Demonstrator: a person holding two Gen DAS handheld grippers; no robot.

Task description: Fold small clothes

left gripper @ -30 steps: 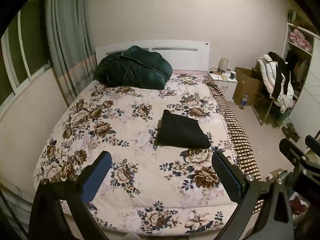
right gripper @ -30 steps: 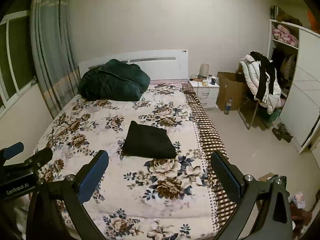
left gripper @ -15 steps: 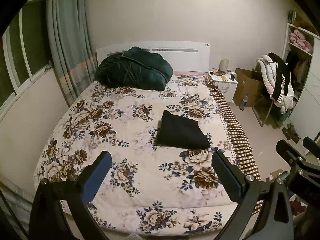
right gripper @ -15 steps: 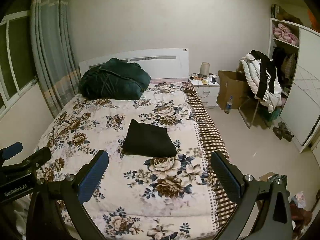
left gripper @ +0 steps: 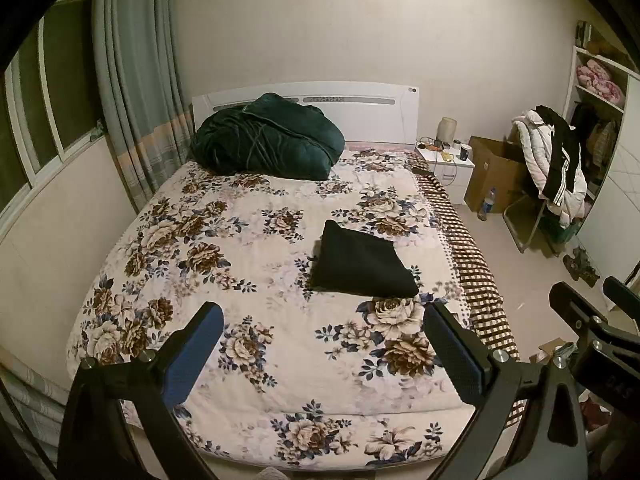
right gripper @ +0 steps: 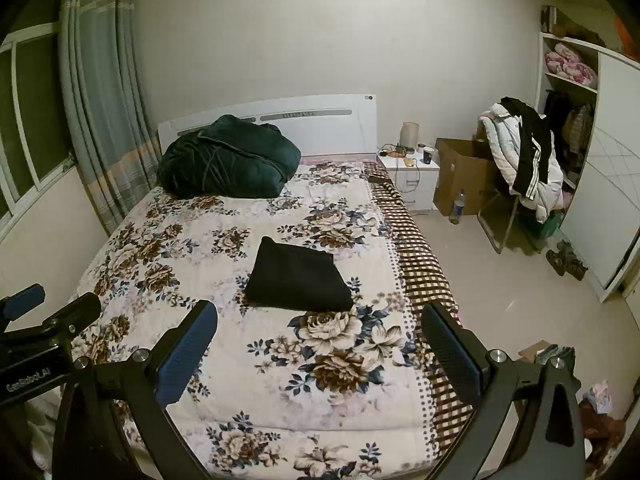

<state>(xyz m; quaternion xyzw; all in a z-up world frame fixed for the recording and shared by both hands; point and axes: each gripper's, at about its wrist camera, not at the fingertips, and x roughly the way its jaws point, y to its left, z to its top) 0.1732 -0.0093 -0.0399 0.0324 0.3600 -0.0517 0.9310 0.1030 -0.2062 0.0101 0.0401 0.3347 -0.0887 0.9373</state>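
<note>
**Both hand-held grippers held open above the foot of the bed, folded black garment beyond them**

The left hand-held gripper [left gripper: 322, 354] is seen with its two fingers spread wide apart; nothing is held between them and nothing is touched. The right hand-held gripper [right gripper: 320, 354] is spread just as wide, likewise released and in contact with nothing. Blue pads are seen on the inner faces of the left fingers of each tool.

A folded black garment [left gripper: 362, 264] is laid flat on the bed [left gripper: 256, 248], right of the bed's middle, on a cream quilt printed with brown and blue flowers. In the left wrist view the garment is placed beyond the fingertips, toward the right finger, and apart from it. In the right wrist view the same garment [right gripper: 298, 276] is framed between the two fingers, farther up the bed, untouched.

A bundled dark green blanket [left gripper: 268, 142] is heaped against the white headboard [left gripper: 368, 108]. A white nightstand [right gripper: 412, 172], a cardboard box [right gripper: 460, 172] and a chair draped with jackets [right gripper: 520, 168] are placed to the right of the bed.
</note>
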